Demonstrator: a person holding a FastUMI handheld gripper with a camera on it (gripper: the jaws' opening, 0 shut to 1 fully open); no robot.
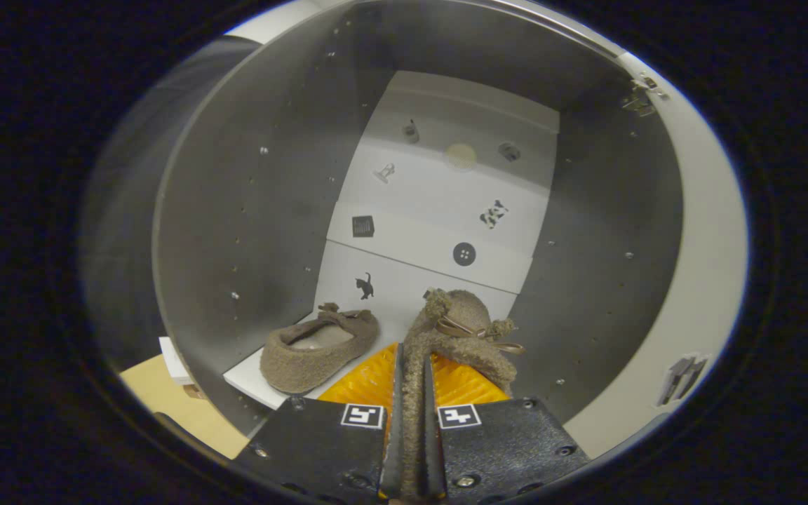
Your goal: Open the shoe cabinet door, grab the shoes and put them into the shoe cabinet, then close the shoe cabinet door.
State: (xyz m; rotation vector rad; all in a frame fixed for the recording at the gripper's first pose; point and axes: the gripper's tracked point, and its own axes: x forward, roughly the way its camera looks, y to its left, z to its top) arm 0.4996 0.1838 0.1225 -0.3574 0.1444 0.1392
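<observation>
My gripper (412, 382) is shut on a brown fuzzy shoe (456, 330), pinching its rim between both fingers; the shoe's toe with a ribbon bow points into the open shoe cabinet (250, 231). A second matching brown shoe (316, 347) lies on the cabinet's white bottom shelf (246, 379), just left of the held one, its opening facing up. The held shoe hangs just above the shelf, beside the other shoe; whether it touches the shelf is hidden by the fingers.
Grey side walls (586, 245) close in on both sides, and a white back panel (439, 210) carries small stickers. The cabinet's open white door (698, 280) stands at the right with a hinge (639, 98) near its top. A wooden floor patch (172, 407) lies lower left.
</observation>
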